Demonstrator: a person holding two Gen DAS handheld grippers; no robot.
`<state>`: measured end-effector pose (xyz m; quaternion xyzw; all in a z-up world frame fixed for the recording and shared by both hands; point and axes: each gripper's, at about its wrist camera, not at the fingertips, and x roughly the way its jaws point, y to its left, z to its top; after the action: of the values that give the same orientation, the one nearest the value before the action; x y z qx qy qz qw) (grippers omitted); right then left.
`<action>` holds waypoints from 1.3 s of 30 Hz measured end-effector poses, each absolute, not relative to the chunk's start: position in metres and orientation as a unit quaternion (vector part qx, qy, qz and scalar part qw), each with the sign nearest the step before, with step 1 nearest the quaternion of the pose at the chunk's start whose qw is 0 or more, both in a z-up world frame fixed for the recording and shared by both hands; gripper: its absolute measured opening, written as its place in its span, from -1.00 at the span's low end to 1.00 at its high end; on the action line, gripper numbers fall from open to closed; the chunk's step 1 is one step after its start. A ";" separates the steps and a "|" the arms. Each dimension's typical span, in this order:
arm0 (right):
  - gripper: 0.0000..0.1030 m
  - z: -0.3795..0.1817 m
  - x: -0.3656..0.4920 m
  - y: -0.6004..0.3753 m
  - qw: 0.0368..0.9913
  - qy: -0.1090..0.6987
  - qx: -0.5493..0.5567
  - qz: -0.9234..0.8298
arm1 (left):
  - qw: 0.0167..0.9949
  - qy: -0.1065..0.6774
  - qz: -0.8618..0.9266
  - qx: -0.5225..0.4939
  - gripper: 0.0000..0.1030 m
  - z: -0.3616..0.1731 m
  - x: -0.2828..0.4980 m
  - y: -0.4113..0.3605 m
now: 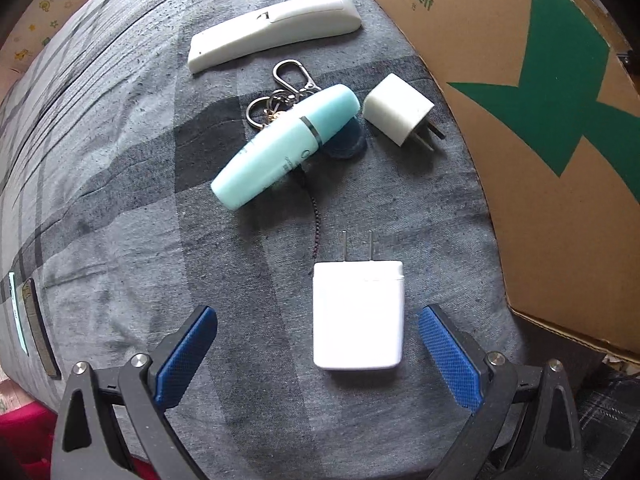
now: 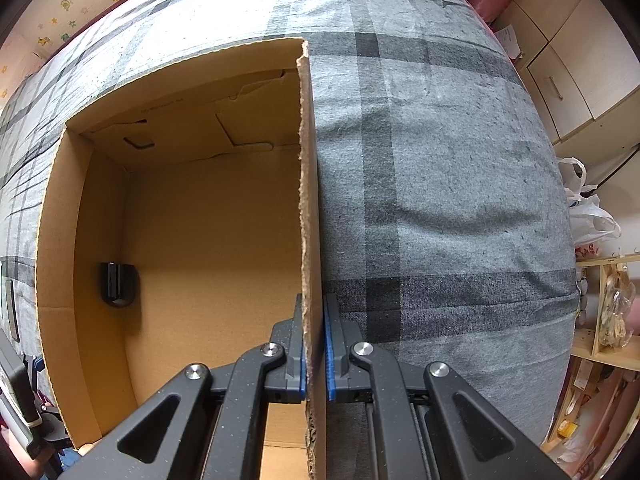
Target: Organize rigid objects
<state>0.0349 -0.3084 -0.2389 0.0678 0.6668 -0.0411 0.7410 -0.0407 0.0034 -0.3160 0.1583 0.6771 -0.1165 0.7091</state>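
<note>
Left gripper (image 1: 318, 354) pointing straight down, jaws spread wide, blue pads (image 1: 186, 356) flanking the white charger (image 1: 357, 316) without touching it, one pad on each side of its lower half. Right gripper (image 2: 314, 344) also pointing straight down, jaws pinched tight on the box wall (image 2: 310, 200), one pad (image 2: 329, 344) on each face.

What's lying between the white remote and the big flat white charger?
In the left wrist view, a mint-green tube lies between the white remote and the big white charger, over a keyring.
</note>
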 end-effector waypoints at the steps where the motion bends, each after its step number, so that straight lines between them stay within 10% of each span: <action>1: -0.90 -0.239 0.035 -0.309 0.741 0.667 0.069 -0.041 | 0.706 0.679 -0.119 0.161 0.91 -0.317 -0.042 0.002; 8: -0.90 -0.238 0.035 -0.308 0.741 0.666 0.068 -0.041 | 0.688 0.700 -0.132 0.139 -0.09 -0.324 -0.046 -0.008; 39: -0.90 -0.238 0.036 -0.309 0.742 0.665 0.071 -0.041 | 0.714 0.673 -0.119 0.154 -0.10 -0.253 -0.023 -0.006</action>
<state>0.0364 -0.3089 -0.2384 0.0713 0.6651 -0.0406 0.7423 -0.0231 -0.0064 -0.2532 0.1537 0.6729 -0.1190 0.7138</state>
